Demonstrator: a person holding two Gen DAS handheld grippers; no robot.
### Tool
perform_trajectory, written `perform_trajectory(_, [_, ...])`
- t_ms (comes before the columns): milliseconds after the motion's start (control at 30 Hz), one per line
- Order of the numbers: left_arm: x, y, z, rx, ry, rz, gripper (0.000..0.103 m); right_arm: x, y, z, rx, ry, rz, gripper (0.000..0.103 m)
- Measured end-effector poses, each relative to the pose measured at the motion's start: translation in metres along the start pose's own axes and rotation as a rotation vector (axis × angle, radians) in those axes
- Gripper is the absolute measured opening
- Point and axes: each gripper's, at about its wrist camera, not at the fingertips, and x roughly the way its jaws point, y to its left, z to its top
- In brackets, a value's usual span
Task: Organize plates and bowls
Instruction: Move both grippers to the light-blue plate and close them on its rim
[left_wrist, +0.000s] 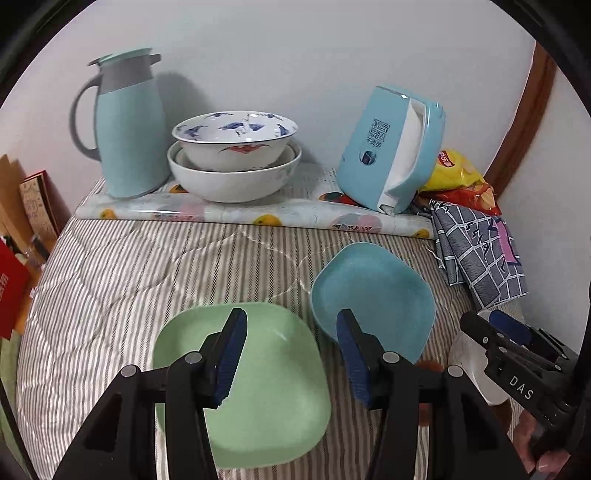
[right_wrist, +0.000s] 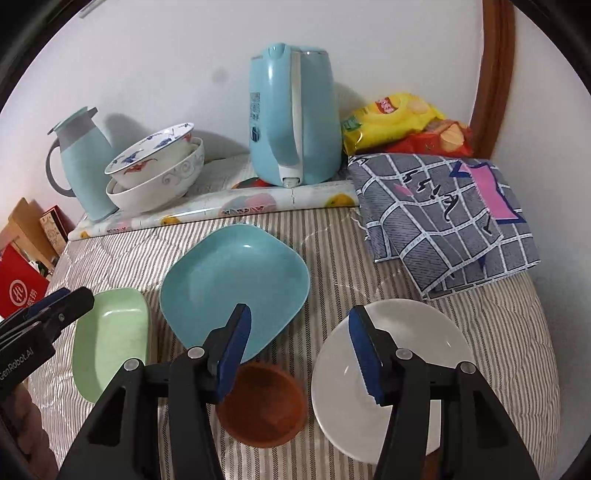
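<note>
A square green plate (left_wrist: 258, 391) lies on the striped bedcover under my left gripper (left_wrist: 291, 314), which hangs open above it with nothing between its fingers. Right of it sits a square blue plate (left_wrist: 373, 291). In the right wrist view the blue plate (right_wrist: 236, 284) lies ahead, the green plate (right_wrist: 110, 339) to its left, a brown bowl (right_wrist: 262, 406) below and a white round plate (right_wrist: 399, 354) to the right. My right gripper (right_wrist: 299, 308) is open and empty above the gap between bowl and white plate. Two patterned white bowls (left_wrist: 234, 162) are stacked at the back.
A pale blue thermos jug (left_wrist: 129, 129) and a blue electric kettle (right_wrist: 295, 122) stand on a printed board (left_wrist: 258, 214) by the wall. Snack bags (right_wrist: 395, 122) and a checked cloth (right_wrist: 443, 218) lie at the right. Boxes (left_wrist: 14, 280) stand off the left edge.
</note>
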Motion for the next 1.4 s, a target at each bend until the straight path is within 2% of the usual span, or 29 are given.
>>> perform_trajectory(400, [0.045,-0.014,0.021,0.026,0.056,-0.022,0.048,0.038,-0.003,0.026,-0.011,0.035,-0.010,0.055])
perform_trajectory(767, [0.087,-0.021,0.026,0.026,0.125,-0.035,0.048,0.082,0.005,0.036,-0.061,0.130,-0.061,0.055])
perform_trajectory(967, [0.103,-0.026,0.022,0.038,0.148,-0.032,0.048,0.096,0.004,0.039,-0.072,0.153,-0.084,0.049])
perform_trajectory(1033, [0.108,-0.027,0.022,0.040,0.154,-0.037,0.047,0.100,0.004,0.039,-0.067,0.166,-0.082,0.042])
perform_trajectory(1133, [0.114,-0.027,0.022,0.038,0.162,-0.038,0.045,0.106,0.004,0.039,-0.062,0.188,-0.072,0.042])
perform_trajectory(1200, [0.119,-0.028,0.022,0.038,0.175,-0.034,0.037,0.110,0.004,0.038,-0.062,0.200,-0.078,0.039])
perform_trajectory(1233, [0.121,-0.028,0.021,0.038,0.182,-0.038,0.035,0.112,0.004,0.036,-0.060,0.209,-0.079,0.034])
perform_trajectory(1400, [0.130,-0.032,0.018,0.050,0.205,-0.034,0.019,0.123,0.005,0.035,-0.062,0.256,-0.070,0.020])
